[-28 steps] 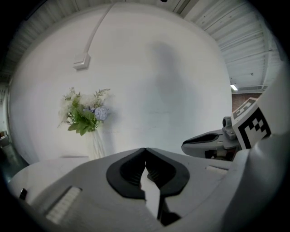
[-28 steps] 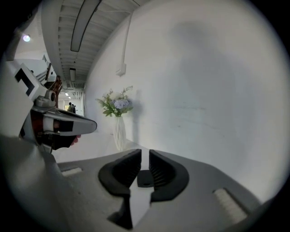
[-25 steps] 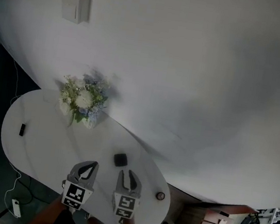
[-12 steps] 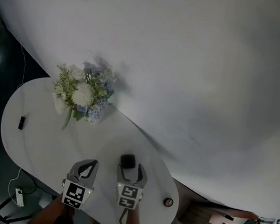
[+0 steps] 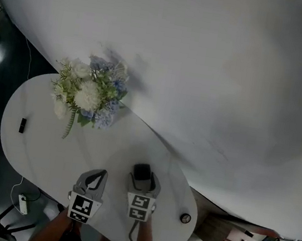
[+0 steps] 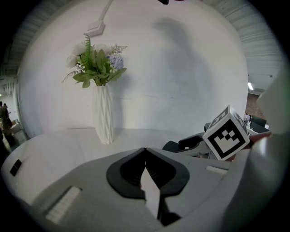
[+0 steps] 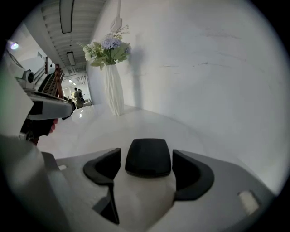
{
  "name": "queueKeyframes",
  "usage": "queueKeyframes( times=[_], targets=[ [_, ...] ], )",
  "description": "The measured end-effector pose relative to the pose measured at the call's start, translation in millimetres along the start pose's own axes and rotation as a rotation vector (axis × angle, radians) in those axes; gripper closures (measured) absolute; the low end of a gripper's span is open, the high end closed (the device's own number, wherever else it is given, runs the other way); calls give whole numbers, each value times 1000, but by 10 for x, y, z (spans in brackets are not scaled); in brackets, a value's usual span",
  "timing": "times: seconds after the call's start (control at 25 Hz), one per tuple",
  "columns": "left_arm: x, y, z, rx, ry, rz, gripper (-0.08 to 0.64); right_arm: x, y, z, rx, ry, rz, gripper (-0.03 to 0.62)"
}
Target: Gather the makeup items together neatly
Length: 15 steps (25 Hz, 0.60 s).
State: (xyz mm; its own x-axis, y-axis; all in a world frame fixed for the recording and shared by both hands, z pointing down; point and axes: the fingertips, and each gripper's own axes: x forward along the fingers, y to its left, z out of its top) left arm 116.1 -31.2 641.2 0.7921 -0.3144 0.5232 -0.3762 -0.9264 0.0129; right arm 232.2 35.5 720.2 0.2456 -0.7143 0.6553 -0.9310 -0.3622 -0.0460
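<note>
A black square compact (image 5: pixel 142 171) lies on the white oval table (image 5: pixel 50 155), near its front right. My right gripper (image 5: pixel 143 175) has just been opening and stands open around the compact. In the right gripper view the compact (image 7: pixel 148 157) sits between the two pads with a gap on each side. My left gripper (image 5: pixel 96 175) hovers just to the left of it, shut with nothing in it; its tips meet in the left gripper view (image 6: pixel 145 150). A small black stick-like item (image 5: pixel 22 125) lies at the table's far left. A small round item (image 5: pixel 185 218) rests near the right edge.
A white ribbed vase of flowers (image 5: pixel 90 94) stands at the back of the table against the curved white wall (image 5: pixel 231 73). The table edge runs close to the round item on the right. Dark floor with a cable and a white adapter (image 5: pixel 22 202) lies to the left.
The right gripper moved forward and down, and its jaws opened around the compact that lay ahead of it. The left gripper sank a little and stayed shut.
</note>
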Motion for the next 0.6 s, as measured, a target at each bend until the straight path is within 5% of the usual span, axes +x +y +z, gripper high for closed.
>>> queueKeyframes(
  times=[0.6],
  targets=[
    [-93, 46, -34, -3, -3, 14, 549, -1, -11, -31, -8, 35, 6, 279]
  ],
)
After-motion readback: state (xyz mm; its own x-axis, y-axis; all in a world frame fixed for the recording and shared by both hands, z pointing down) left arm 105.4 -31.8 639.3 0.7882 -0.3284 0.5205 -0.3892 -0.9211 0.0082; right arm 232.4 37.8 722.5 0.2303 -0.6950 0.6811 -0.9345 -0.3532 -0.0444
